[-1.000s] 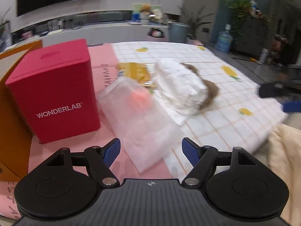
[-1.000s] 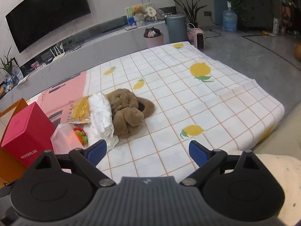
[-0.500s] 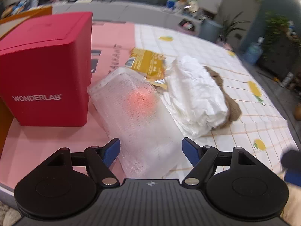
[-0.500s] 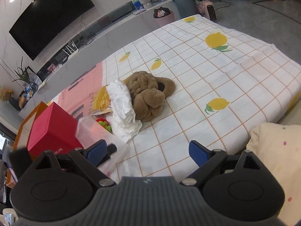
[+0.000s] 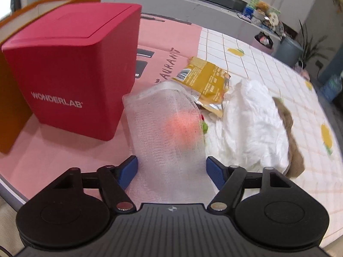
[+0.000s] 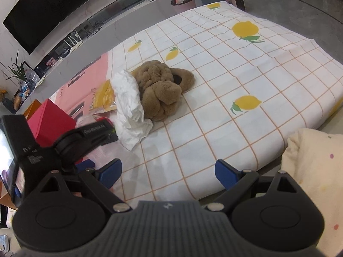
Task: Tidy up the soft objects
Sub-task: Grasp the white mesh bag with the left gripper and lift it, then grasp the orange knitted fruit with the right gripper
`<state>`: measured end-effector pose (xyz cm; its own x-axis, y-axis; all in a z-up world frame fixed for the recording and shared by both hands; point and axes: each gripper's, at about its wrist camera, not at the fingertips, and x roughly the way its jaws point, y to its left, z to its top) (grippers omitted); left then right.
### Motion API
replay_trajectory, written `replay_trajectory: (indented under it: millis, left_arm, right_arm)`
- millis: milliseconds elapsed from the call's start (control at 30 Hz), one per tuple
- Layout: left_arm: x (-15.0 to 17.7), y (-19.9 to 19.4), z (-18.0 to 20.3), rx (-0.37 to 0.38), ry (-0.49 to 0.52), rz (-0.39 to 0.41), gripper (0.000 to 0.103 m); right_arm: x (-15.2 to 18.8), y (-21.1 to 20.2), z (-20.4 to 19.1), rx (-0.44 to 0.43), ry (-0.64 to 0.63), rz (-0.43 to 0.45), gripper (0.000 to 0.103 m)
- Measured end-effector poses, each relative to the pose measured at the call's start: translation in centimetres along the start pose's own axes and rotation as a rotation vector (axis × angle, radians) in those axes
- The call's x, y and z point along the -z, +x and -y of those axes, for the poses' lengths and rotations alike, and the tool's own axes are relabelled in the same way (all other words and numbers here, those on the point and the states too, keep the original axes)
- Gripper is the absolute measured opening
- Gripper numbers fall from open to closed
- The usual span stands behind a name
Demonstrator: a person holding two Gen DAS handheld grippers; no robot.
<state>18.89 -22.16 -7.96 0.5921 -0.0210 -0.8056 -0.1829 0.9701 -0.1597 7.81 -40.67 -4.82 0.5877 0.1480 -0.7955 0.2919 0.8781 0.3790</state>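
A white mesh bag (image 5: 169,132) with something red and green inside lies on the pink mat. Its near end sits between the open blue fingertips of my left gripper (image 5: 171,171), which do not visibly press on it. Right of it lie a crumpled white plastic bag (image 5: 253,124), a yellow snack packet (image 5: 203,79) and a brown plush toy (image 5: 293,137). In the right wrist view the plush toy (image 6: 163,85) and white bag (image 6: 128,98) lie mid-table. My right gripper (image 6: 168,171) is open and empty over the table's near edge.
A red WONDERLAB box (image 5: 70,64) stands left of the mesh bag, with an orange box (image 5: 12,94) behind it. The left gripper's body (image 6: 64,143) shows at the left of the right wrist view. A cream cushion (image 6: 317,171) lies at the right.
My left gripper has moved forward, so the mesh bag's near end now lies between its fingertips. My right gripper has moved a little closer to the table.
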Motion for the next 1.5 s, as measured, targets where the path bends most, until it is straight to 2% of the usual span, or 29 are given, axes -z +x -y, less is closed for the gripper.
replay_trajectory:
  millis: [33, 100, 133, 167, 233, 333, 367, 400, 467, 600, 733, 767, 800, 867, 967, 1133, 1233, 1333, 1500]
  left_arm:
    - [0.3, -0.2, 0.3, -0.015, 0.054, 0.004, 0.076]
    - [1.0, -0.4, 0.7, -0.048, 0.164, 0.011, 0.063]
    - [1.3, -0.6, 0.6, -0.059, 0.195, 0.019, 0.059]
    - [1.6, -0.8, 0.2, -0.052, 0.207, 0.026, 0.056]
    - [1.8, -1.3, -0.9, -0.035, 0.230, 0.032, 0.043]
    - [1.8, -2.1, -3.4, 0.004, 0.243, 0.014, 0.033]
    - [1.7, -2.4, -4.4, 0.019, 0.231, 0.010, 0.021]
    - [1.5, -2.5, -5.4, 0.038, 0.220, 0.005, 0.013]
    - [1.3, -2.7, -7.3, 0.110, 0.206, -0.001, 0.009]
    - [1.5, -3.0, -10.1, 0.236, 0.216, 0.003, 0.006]
    - [2.0, -3.1, -11.1, 0.304, 0.241, 0.038, 0.006]
    - [2.1, -3.1, -11.1, 0.310, 0.256, 0.046, 0.006]
    - [2.1, -3.1, -11.1, 0.316, 0.266, 0.049, 0.006]
    - [2.1, -3.2, -10.7, 0.309, 0.301, 0.057, 0.007]
    - [2.1, -3.3, -10.5, 0.298, 0.314, 0.063, 0.008]
    - [1.9, -2.9, -10.9, 0.308, 0.299, 0.065, 0.008]
    - [2.0, -2.8, -11.2, 0.318, 0.287, 0.071, 0.008]
    - [1.9, -2.7, -11.3, 0.328, 0.271, 0.065, 0.008]
    - [1.9, -2.8, -12.1, 0.342, 0.242, 0.059, 0.008]
  right_arm:
    - [0.0, 0.0, -0.1, -0.003, -0.002, 0.001, 0.092]
    - [0.0, -0.1, -0.4, -0.002, -0.018, 0.002, 0.092]
    - [0.1, -0.1, -0.6, 0.004, -0.028, 0.001, 0.092]
    - [0.1, -0.1, -0.7, 0.011, -0.037, 0.000, 0.092]
    - [0.2, 0.0, -0.9, 0.026, -0.051, -0.002, 0.092]
    - [0.3, 0.2, -0.8, 0.039, -0.049, -0.011, 0.092]
    - [0.3, 0.4, -0.8, 0.042, -0.045, -0.015, 0.092]
    - [0.4, 0.5, -0.8, 0.043, -0.044, -0.020, 0.091]
    - [0.5, 0.7, -1.0, 0.041, -0.049, -0.029, 0.091]
    - [1.2, 1.1, -2.1, 0.033, -0.102, -0.029, 0.091]
    - [2.2, 1.4, -4.0, 0.003, -0.211, 0.036, 0.087]
    - [2.5, 1.5, -4.7, 0.003, -0.251, 0.063, 0.084]
    - [2.9, 1.6, -5.3, 0.009, -0.290, 0.087, 0.076]
    - [4.0, 2.2, -6.5, 0.033, -0.367, 0.141, 0.070]
    - [4.8, 3.6, -7.8, 0.035, -0.420, 0.187, 0.067]
    - [4.1, 4.8, -10.2, -0.001, -0.513, 0.280, 0.065]
    - [4.0, 5.7, -11.7, 0.037, -0.596, 0.295, 0.064]
    - [4.0, 7.5, -12.7, 0.030, -0.656, 0.279, 0.055]
    - [3.7, 10.6, -14.0, 0.038, -0.721, 0.255, 0.054]
